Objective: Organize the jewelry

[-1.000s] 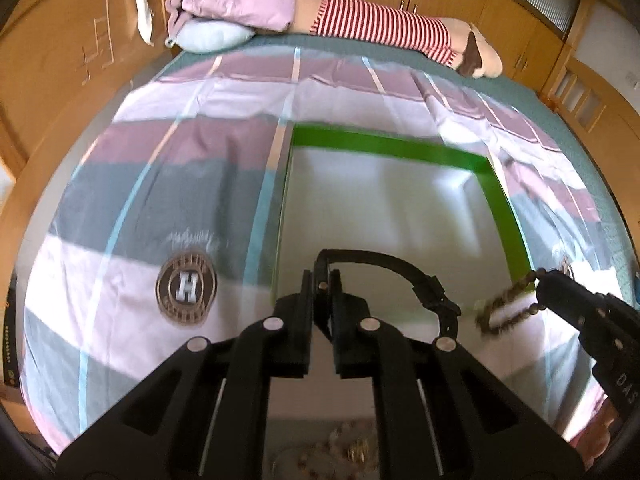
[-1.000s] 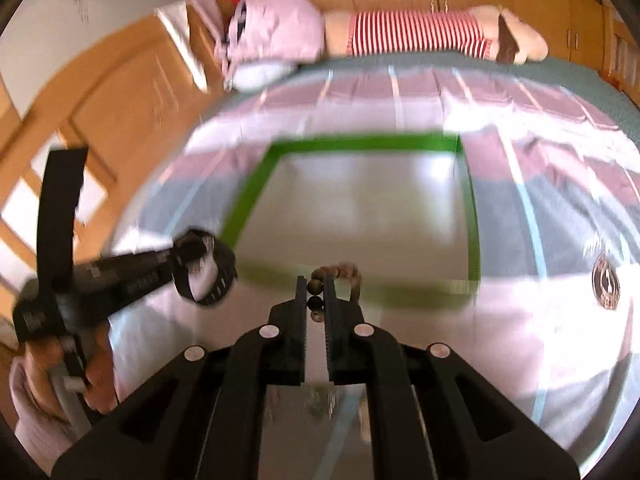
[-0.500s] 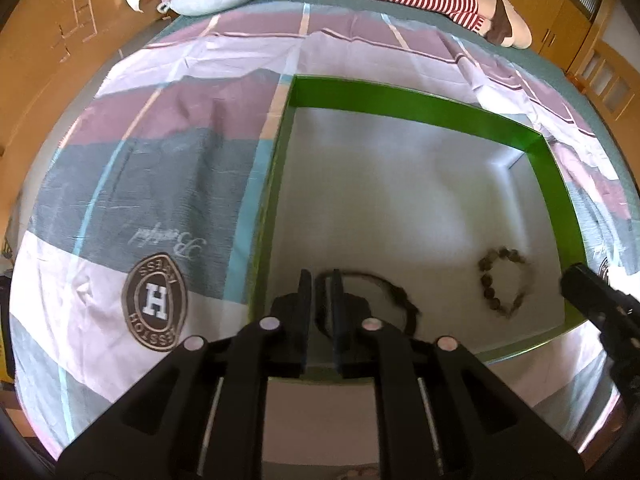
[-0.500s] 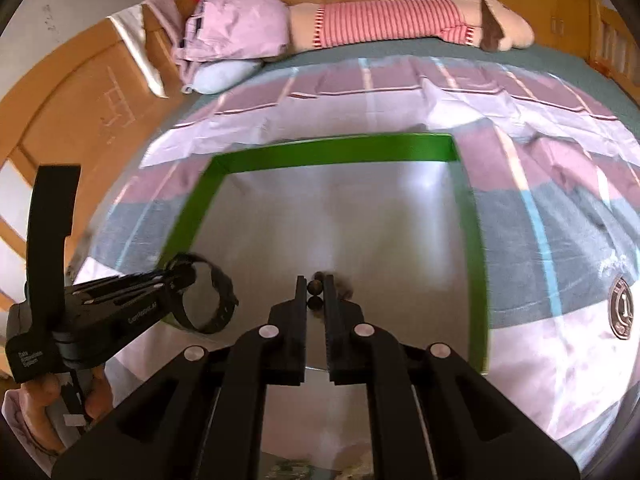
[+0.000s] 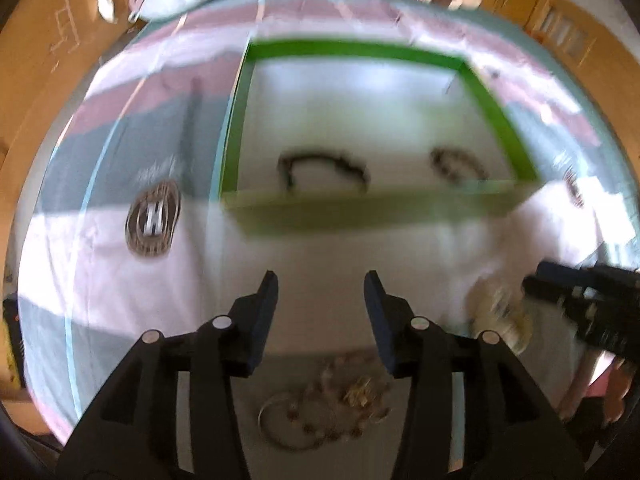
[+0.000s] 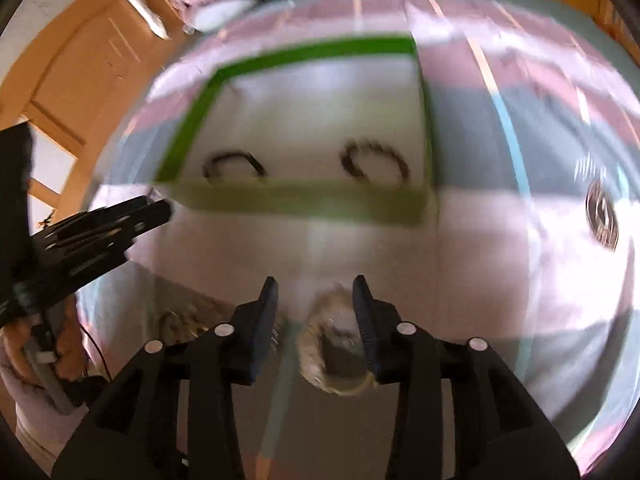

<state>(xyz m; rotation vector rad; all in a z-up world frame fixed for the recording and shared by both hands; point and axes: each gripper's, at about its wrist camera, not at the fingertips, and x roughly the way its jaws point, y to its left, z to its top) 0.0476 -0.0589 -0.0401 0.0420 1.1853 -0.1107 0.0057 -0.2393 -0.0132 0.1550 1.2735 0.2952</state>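
Two bracelets lie in the green-edged tray (image 5: 496, 120) on the bed (image 5: 100, 240): black band (image 5: 320, 168) left, beaded bracelet (image 5: 456, 164) right, apart, both near the front wall. Left gripper (image 5: 320, 292) and right gripper (image 6: 314, 300) have just been opening; jaws parted, nothing held. A jewelry pile (image 5: 332, 404) sits below the left gripper, a pale ring-shaped piece (image 6: 336, 348) between the right jaws, untouched. Bare bedspread between tray and grippers.

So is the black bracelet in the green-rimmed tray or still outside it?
In. The black bracelet lies on the white floor of the green-rimmed tray, left of the brown beaded bracelet; nothing grips it.
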